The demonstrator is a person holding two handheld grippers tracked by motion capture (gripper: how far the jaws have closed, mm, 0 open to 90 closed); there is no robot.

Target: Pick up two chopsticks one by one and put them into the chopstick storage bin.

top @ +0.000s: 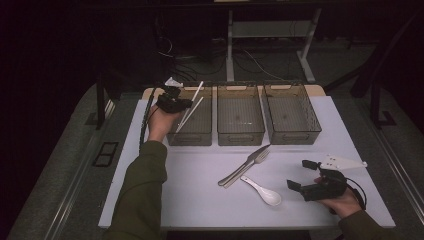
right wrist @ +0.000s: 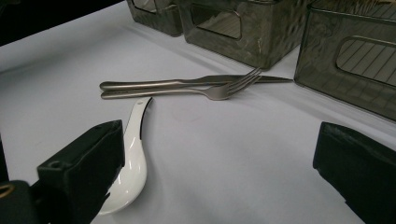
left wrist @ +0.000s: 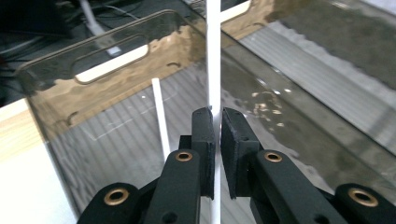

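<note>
My left gripper (top: 184, 104) reaches over the left smoky plastic bin (top: 192, 138) and is shut on a white chopstick (left wrist: 213, 56), which runs straight up between the pads. A second white chopstick (left wrist: 159, 116) leans inside the same bin (left wrist: 116, 79). In the high view both chopsticks (top: 199, 88) slant across that bin. My right gripper (top: 301, 174) rests open at the table's front right, and its jaws (right wrist: 215, 140) stand wide with nothing between them. A white ceramic spoon (top: 265, 192) (right wrist: 133, 140) lies just left of it. Beyond the spoon lie a steel fork (top: 256, 160) (right wrist: 210, 92) and knife (top: 235, 175) (right wrist: 187, 81), side by side.
Two more smoky bins, middle (top: 240, 136) and right (top: 295, 134), stand in a row at the back of the white table (top: 190, 200). Dark floor, cables and a desk frame lie beyond the table's far edge.
</note>
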